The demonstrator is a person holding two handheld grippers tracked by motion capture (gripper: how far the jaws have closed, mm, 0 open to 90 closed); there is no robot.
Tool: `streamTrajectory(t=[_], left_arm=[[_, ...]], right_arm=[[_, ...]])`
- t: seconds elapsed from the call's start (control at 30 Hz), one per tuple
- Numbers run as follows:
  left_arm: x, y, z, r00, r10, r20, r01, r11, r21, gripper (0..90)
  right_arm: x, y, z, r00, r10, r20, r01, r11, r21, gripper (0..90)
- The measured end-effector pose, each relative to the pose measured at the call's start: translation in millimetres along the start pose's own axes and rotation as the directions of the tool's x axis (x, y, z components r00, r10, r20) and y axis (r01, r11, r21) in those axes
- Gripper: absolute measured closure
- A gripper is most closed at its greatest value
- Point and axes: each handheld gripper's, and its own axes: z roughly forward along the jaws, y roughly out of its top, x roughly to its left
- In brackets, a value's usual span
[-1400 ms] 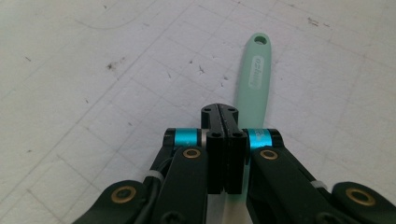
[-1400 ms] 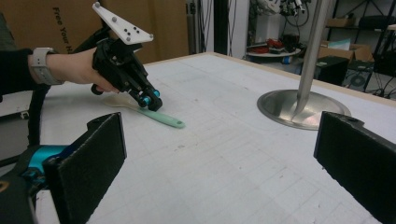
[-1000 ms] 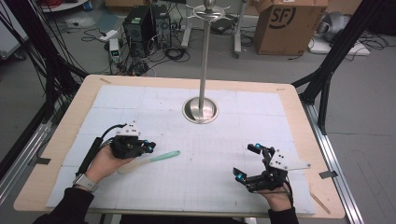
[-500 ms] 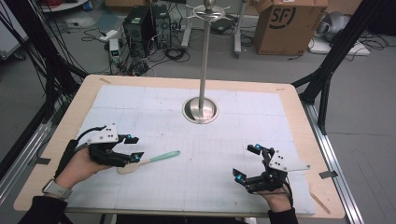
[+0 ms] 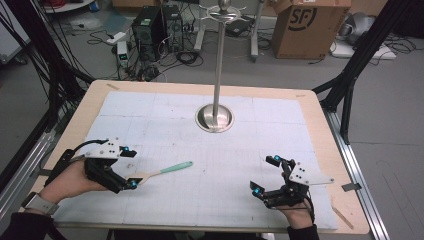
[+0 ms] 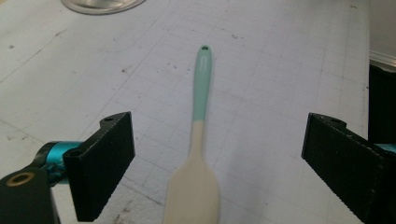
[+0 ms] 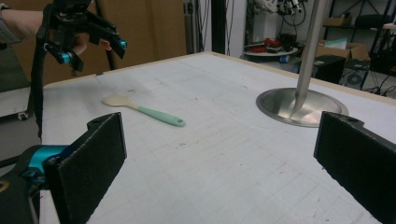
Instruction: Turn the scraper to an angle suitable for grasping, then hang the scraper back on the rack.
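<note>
A spatula (image 5: 161,172) is seen lying flat on the white gridded mat (image 5: 210,150) in the lower left of the high view. Its long axis runs from lower left to upper right in that frame: the cream blade is at the lower left end, and the teal handle points toward the upper right, roughly at the round steel base of the stand (image 5: 214,117) near the centre of the table (image 5: 320,130).

The left gripper (image 5: 131,168) is held in a hand at the lower left of the high view, raised above the blade end. Its jaws are spread wide. In the left gripper view the spatula (image 6: 198,140) is framed between the two black jaws, untouched by either, blade at the bottom centre and handle tip, with a small hole, pointing up the frame.

The right gripper (image 5: 265,175) is noted at the lower right of the high view, well apart from the spatula, jaws likewise wide and holding nothing. In the right gripper view the spatula (image 7: 144,111) is seen left of centre, the left gripper (image 7: 93,49) above it at upper left, and the stand (image 7: 303,100) at right.
</note>
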Motion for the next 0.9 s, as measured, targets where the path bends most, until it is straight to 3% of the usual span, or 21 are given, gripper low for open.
streamTrajectory(t=[0.07,0.17,0.27,0.43,0.6,0.8,0.9], left_arm=[[0.6,0.2,3.4,0.9999,0.001,0.010,-0.001,0.9998,0.019,12.5],[3.5,0.2,9.8,0.9991,0.032,0.027,-0.034,0.9966,0.075,14.6],[6.6,2.1,15.9,0.9993,0.024,0.029,-0.028,0.9915,0.127,15.9],[10.5,7.0,23.7,0.9986,0.016,0.050,-0.024,0.9849,0.172,17.8],[16.9,13.8,31.5,0.9981,-0.004,0.061,-0.010,0.9738,0.227,19.0],[23.3,20.4,40.0,0.9979,-0.016,0.062,-0.005,0.9452,0.326,21.2],[24.5,23.1,44.6,0.9973,-0.016,0.071,-0.009,0.9406,0.339,22.0]], right_arm=[[-1.9,-0.4,1.1,1.0000,0.000,0.003,0.000,1.000,0.006,1.2],[-3.2,-0.8,2.3,1.0000,0.006,0.008,-0.006,1.000,0.013,1.2],[-3.1,-1.0,2.9,1.0000,0.005,0.005,-0.006,1.000,0.016,1.2],[-2.6,-0.9,2.5,1.0000,0.000,0.003,0.000,1.000,0.011,1.2],[-3.2,-0.6,1.1,1.0000,0.006,0.004,-0.006,1.000,0.003,1.2],[-2.9,-1.0,0.7,1.0000,0.005,0.002,-0.005,1.000,0.005,1.2],[-2.2,-1.0,1.1,1.0000,0.004,-0.002,-0.004,1.000,0.007,1.2]])
